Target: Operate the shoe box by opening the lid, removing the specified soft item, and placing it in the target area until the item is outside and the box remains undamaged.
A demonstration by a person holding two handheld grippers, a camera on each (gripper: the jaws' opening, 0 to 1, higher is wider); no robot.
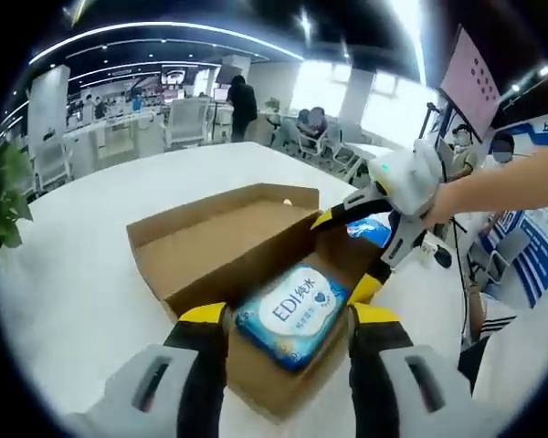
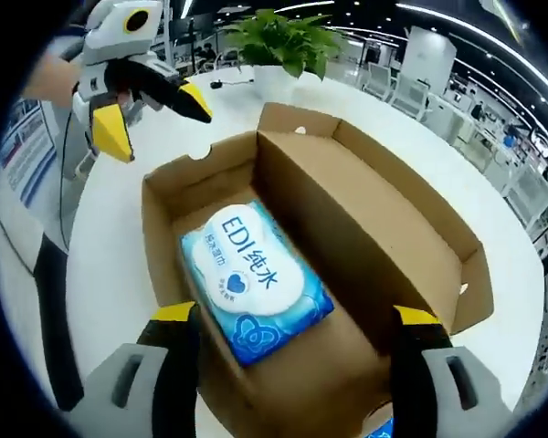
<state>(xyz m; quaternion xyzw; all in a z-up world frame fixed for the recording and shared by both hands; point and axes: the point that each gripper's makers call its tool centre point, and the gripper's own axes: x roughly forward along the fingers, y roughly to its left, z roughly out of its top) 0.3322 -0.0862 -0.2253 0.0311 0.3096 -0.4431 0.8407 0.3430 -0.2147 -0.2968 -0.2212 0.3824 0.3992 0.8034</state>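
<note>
A brown cardboard shoe box [image 1: 267, 376] lies open on the white table, its lid [image 1: 221, 239] folded back flat beside it. Inside lies a soft blue-and-white wipes pack [image 1: 292, 312], also seen from above as the pack [image 2: 254, 278] in the box [image 2: 163, 228] with the lid [image 2: 374, 205] to its right. My left gripper [image 1: 290, 315] hangs open just in front of the box, jaws either side of the pack but above it. My right gripper [image 2: 294, 315] is open above the box's near end. Each shows in the other's view: right gripper [image 1: 350, 254], left gripper [image 2: 155, 120], both open and holding nothing.
A potted plant [image 2: 283, 41] stands at the table's far side, with its leaves [image 1: 5, 196] at the left edge. A small blue packet [image 1: 373, 230] lies beside the box. A person's arm [image 1: 502, 187] holds the right gripper. Office chairs and people are behind.
</note>
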